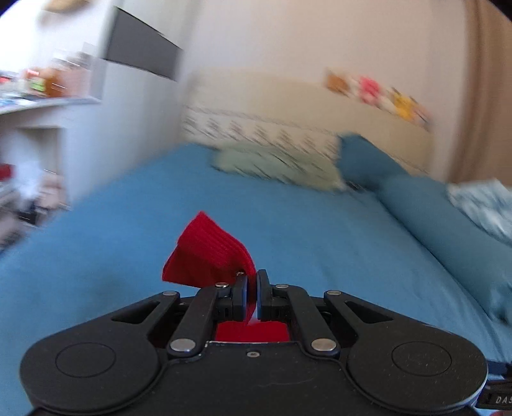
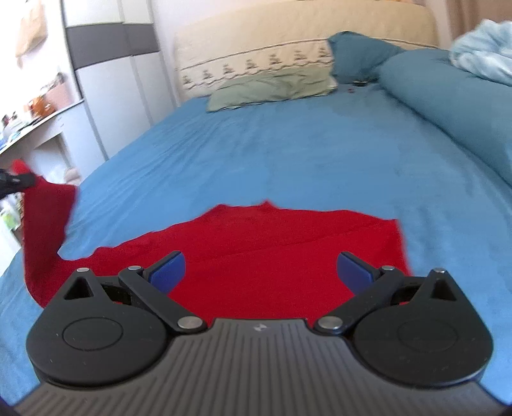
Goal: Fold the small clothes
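Observation:
A red knit garment lies spread on the blue bed sheet. My left gripper is shut on a ribbed red sleeve end, held above the sheet. In the right wrist view that sleeve rises at the far left to the left gripper's tip. My right gripper is open and empty, hovering over the garment's body, blue pads wide apart.
A green pillow and a patterned cream pillow lie at the headboard. A blue duvet roll and a light blue blanket lie along the right. A wardrobe and a cluttered shelf stand left.

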{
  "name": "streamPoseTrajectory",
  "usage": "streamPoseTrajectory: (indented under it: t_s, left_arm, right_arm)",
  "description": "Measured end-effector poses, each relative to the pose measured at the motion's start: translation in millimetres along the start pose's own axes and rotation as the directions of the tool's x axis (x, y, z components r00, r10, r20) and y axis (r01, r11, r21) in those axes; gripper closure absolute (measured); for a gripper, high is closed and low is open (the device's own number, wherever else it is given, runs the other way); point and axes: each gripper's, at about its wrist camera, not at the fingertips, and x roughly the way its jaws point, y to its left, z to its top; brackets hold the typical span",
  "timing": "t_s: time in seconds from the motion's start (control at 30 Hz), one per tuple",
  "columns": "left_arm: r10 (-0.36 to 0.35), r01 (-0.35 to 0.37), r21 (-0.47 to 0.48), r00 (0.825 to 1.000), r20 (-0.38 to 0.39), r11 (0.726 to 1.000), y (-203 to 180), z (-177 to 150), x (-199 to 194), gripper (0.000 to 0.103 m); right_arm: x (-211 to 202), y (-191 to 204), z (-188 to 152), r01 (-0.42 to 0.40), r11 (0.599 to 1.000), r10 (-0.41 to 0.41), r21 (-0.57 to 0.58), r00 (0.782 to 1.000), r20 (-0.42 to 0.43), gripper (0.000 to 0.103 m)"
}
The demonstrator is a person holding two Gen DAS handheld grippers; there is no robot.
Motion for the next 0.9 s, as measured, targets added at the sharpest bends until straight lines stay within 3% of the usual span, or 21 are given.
streamPoseTrajectory:
  t_s: [0.13,0.27,0.37,0.43,0.5,0.53,0.57,0.63,0.73,0.9]
  left_arm:
    - [-0.038,0.046,0.05,0.989,-0.144,0.998,-73.3,-52.0,53.2,0.098]
    - [-0.028,0.059,0.094,0.954,-0.3,0.994,-110.2,-102.5,89.9,0.098]
    - [-0.004,0.057,0.15,0.943,-0.332,0.987,-121.6,-125.5,96.4,0.097]
    - [-0.006,0.065,0.168,0.945,-0.327,0.984,-120.9,-124.9,96.5,0.096]
    - [-0.033,0.092,0.166,0.943,-0.331,0.982,-115.5,-118.0,95.1,0.076]
    - [-0.052,0.11,0.161,0.943,-0.329,0.981,-112.9,-113.8,92.2,0.051]
    - [-0.071,0.127,0.163,0.948,-0.311,0.978,-108.8,-108.5,84.8,0.034]
    - [-0.076,0.129,0.189,0.961,-0.264,0.973,-101.2,-107.3,66.8,0.028]
    - [-0.071,0.121,0.216,0.971,-0.227,0.969,-78.0,-98.4,42.2,0.027]
    - [0.027,0.02,0.25,0.983,-0.182,0.968,-24.1,-96.3,12.5,0.016]
  right_arm:
    - [-4.9,-45.8,-5.7,0.047,0.997,-0.046,0.057,0.999,-0.022,0.0]
    - [-2.2,-77.2,-19.6,0.068,0.995,-0.063,0.067,0.995,-0.073,0.0]
    - [3.1,-89.1,-33.7,0.08,0.996,-0.074,0.05,0.991,-0.111,0.0]
    - [5.2,-93.5,-40.5,0.074,0.996,-0.067,0.05,0.99,-0.124,0.0]
    - [4.6,-94.8,-43.6,0.067,0.996,-0.06,0.053,0.99,-0.126,0.0]
    - [7.1,-92.0,-41.4,0.063,0.997,-0.057,0.053,0.991,-0.123,0.0]
    - [6.5,-90.4,-39.1,0.058,0.997,-0.052,0.051,0.992,-0.118,0.0]
    - [7.4,-84.2,-32.3,0.042,0.998,-0.037,0.046,0.993,-0.114,0.0]
    - [9.8,-71.5,-23.6,-0.019,0.999,0.024,0.039,0.992,-0.122,0.0]
    - [34.4,-36.7,-24.0,-0.09,0.995,0.097,0.05,0.981,-0.167,0.0]
